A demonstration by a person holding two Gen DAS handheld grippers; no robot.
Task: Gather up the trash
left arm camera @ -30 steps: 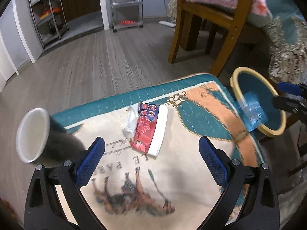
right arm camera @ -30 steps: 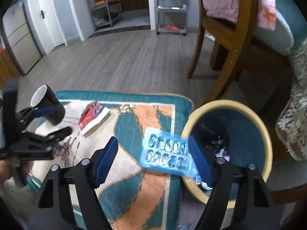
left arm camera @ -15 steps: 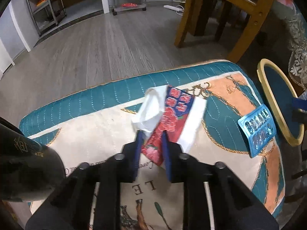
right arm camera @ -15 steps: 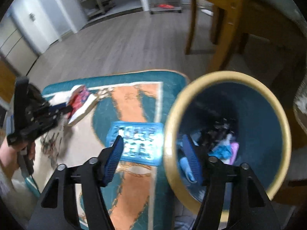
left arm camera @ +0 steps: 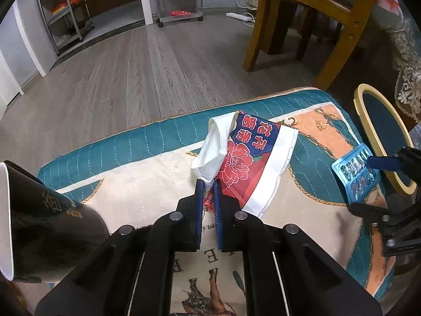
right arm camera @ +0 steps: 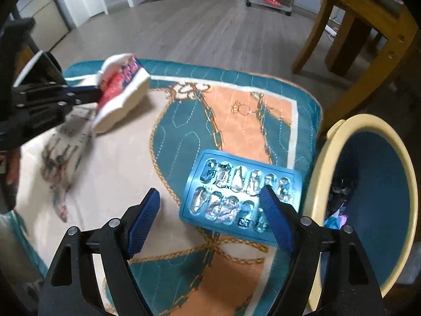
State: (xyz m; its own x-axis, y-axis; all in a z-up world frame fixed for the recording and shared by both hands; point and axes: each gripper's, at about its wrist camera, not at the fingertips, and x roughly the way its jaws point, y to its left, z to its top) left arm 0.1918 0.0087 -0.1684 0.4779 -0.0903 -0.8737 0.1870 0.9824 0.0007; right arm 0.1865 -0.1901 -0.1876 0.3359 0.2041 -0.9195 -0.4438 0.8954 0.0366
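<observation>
Change noted: a second ago the left gripper (left arm camera: pixel 208 184) stood wide open above the red-and-white wrapper (left arm camera: pixel 250 163); half a second ago its fingers had come in on either side of the wrapper's near edge; now they are clenched on that edge, with the paper pinched between the blue pads. In the right wrist view the wrapper appears tilted, its gripped end raised off the quilted mat (left arm camera: pixel 147 142). Judgement: the first piece of trash is secured and ready to carry to the bin (right arm camera: pixel 339 142), which sits just beside the mat's right edge and already holds some litter.

The right gripper (right arm camera: pixel 210 218) has drawn back from over the bin and hangs above the mat with fingers spread wide, holding nothing. The blue pill pack (right arm camera: pixel 242 194) lies flat on the mat near the bin. It sits partly between the fingers: the right finger overlaps its right portion, while the left finger stands apart from its left edge. Contact cannot be confirmed.

A black cup (left arm camera: pixel 44 223) lies just left of the left gripper.
</observation>
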